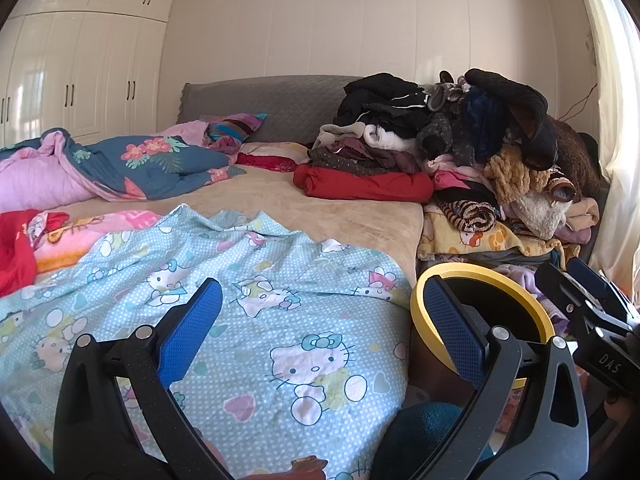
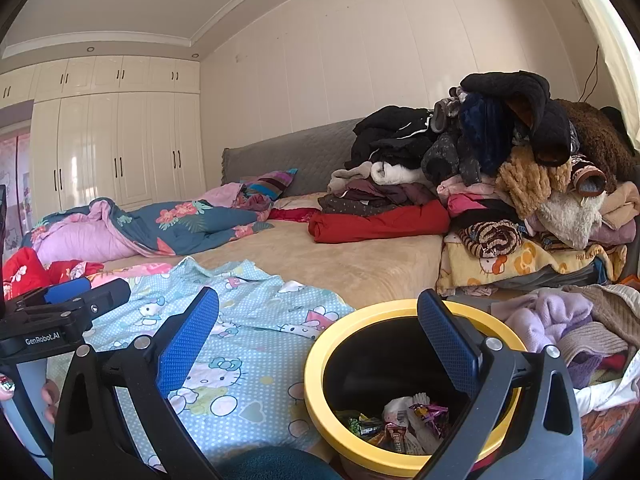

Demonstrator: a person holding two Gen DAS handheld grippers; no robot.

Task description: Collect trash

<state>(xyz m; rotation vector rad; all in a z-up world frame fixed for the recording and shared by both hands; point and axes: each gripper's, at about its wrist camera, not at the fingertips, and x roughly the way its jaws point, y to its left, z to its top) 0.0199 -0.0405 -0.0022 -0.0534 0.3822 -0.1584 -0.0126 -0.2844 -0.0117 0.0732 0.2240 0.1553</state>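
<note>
Both tongs, left and right, gape empty; wrappers already binned below the right, so seek remaining trash.

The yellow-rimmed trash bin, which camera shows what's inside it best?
The right wrist view: it looks down into the trash bin, showing wrappers at the bottom. The left wrist view catches only part of its yellow rim behind a gripper finger; its contents are hidden.
</note>
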